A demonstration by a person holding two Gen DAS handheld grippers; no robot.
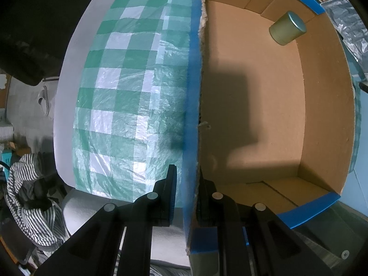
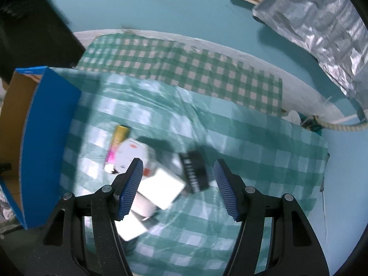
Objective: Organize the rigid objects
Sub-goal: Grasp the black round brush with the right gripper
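Left tool (image 1: 186, 191) is clamping the near wall of the cardboard box (image 1: 253, 115), fingers closed tight on either side of the blue-taped rim – looks like it's steadying the box. Inside, only one item is showing: a greenish cylindrical tin (image 1: 287, 28) lying on its side near the far corner. Rest of the box floor is bare, so I'm judging the task as barely started – one thing in, the pile left to go.

Right tool (image 2: 178, 181) is hanging wide open over the remaining items, gripping nothing. Below it on the green-checked cloth (image 2: 253, 161), just beside the box's blue outer wall (image 2: 48, 126): a yellow-pink tube (image 2: 117, 143), a white carton with a red mark (image 2: 133, 155), a white box (image 2: 161, 188) between the fingers, another white block (image 2: 131, 228) nearer the camera, and a black box (image 2: 195, 172) with white lettering. Items are touching or overlapping in a loose heap.

Writing: right wrist view is motion-blurred, so the black box's text and the carton's print aren't readable. Blue strip at the box's far rim is carrying small print, too tiny to make out.

Likely next pick is the white box.
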